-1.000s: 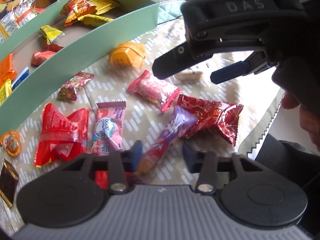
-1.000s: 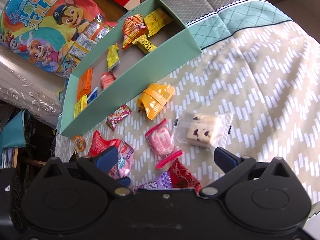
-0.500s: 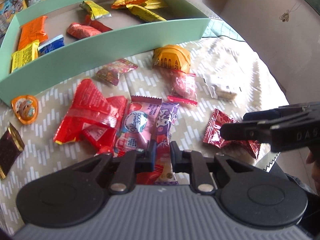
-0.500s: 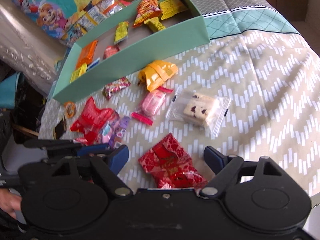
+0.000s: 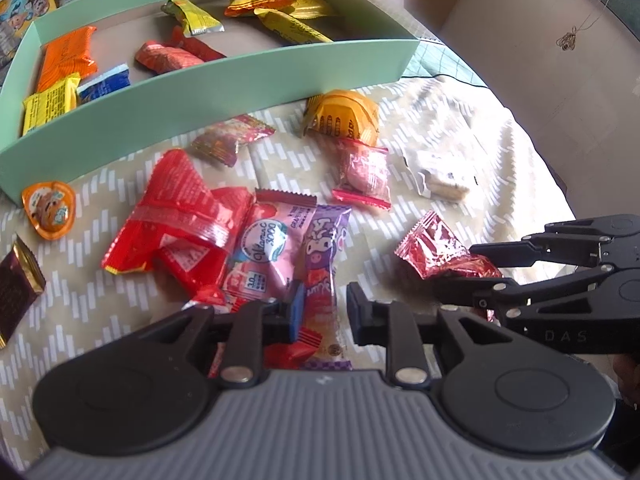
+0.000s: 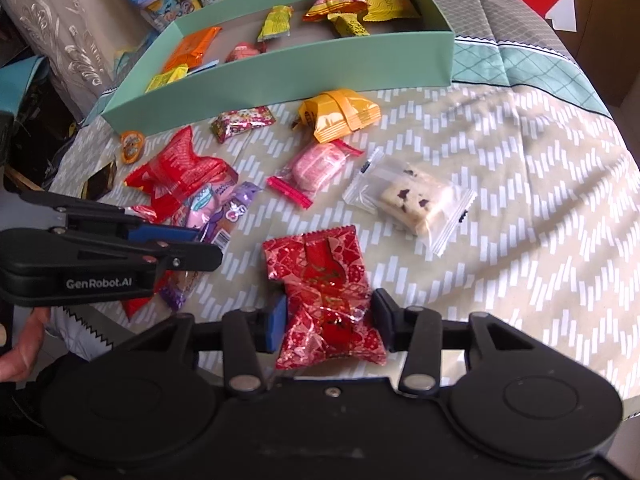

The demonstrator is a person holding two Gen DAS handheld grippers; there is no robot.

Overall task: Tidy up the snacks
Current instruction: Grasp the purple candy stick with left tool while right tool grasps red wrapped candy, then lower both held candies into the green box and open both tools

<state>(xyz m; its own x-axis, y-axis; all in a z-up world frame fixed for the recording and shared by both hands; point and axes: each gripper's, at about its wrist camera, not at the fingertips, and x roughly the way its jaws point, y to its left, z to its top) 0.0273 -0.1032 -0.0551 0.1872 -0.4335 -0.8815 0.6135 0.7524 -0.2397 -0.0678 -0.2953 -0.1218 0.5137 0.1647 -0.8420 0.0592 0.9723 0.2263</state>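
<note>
While we held both tools low over the patterned cloth, our right gripper had its jaws set either side of the red foil snack, the pads touching or just beside the crinkled wrapper, so we read it as grasping that packet, which lay on the cloth at the near edge of the spread. Our left gripper stood around the near end of the purple candy stick; a gap showed on the right-hand side, and we could not tell whether the pads truly clenched the wrapper. That stick lay on the cloth, touching the pink vitamin packet, which in turn overlapped the large red packet. Farther out lay the pink sweet in clear wrap, the cookie in a clear bag just beside it, the orange-yellow packet and a small printed candy, both near the front wall of the green box. Inside that box sat several yellow, orange and red snacks. At the left end of the box rested an orange jelly cup, with a dark brown packet nearer us.
</note>
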